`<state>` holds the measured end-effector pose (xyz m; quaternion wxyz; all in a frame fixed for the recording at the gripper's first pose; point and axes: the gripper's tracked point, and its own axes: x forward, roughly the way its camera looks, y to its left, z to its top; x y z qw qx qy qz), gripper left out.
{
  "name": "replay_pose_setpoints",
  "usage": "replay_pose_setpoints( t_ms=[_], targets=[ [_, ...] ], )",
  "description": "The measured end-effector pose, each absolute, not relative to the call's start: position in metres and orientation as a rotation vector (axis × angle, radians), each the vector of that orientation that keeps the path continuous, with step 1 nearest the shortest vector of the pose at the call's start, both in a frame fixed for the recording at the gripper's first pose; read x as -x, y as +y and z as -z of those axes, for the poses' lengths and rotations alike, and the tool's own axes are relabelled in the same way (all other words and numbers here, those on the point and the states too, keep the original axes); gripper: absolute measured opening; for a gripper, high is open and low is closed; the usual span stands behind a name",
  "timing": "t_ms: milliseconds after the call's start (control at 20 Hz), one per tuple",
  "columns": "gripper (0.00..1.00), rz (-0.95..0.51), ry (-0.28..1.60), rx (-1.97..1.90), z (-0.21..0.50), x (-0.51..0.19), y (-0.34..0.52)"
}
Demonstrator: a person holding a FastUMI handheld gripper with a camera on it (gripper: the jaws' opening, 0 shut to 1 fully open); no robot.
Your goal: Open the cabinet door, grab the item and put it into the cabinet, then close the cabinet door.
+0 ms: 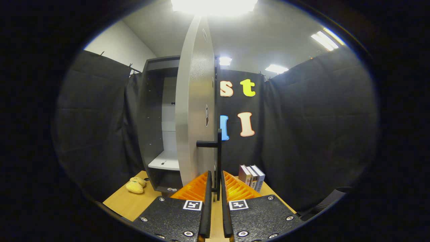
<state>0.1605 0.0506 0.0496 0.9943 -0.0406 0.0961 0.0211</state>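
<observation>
- Gripper (215,183) is seen at lower centre of the frame, its fingers drawn nearly together around the thin black vertical bar handle (219,158) of the tall grey metal cabinet door (193,111); the bar runs down into the narrow gap between the fingertips, and both fingers are judged to be pressing on it.
- The door is swung well out, seen almost edge-on at centre frame; the handle's long axis is upright, with a short horizontal stub joining it to the door face.
- Grey cabinet (158,127) is seen left of centre, interior exposed, with a white shelf (165,161) low inside.
- The item, a small yellow soft plush toy (135,185), lies on the light wooden tabletop (124,201) at lower left, just outside the cabinet's base, well apart from the fingers and to their left.
- Key relation for the next move: the toy lies left of and beyond the fingertips, on the far side of the open door's edge; the handle would have to be released and the gripper brought round leftward.
- A short row of upright books (252,176) stands right of the fingers.
- Stage is judged as door-opening about complete, item not yet grabbed.
</observation>
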Motion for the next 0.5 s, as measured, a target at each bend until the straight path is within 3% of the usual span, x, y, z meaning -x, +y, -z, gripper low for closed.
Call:
replay_pose_setpoints(
  t_ms=[300, 500],
  targets=[
    [0.07, 0.091, 0.163, 0.039, -0.054, -0.16, -0.009],
    [0.07, 0.081, 0.171, -0.003, -0.045, -0.156, -0.007]
  ],
)
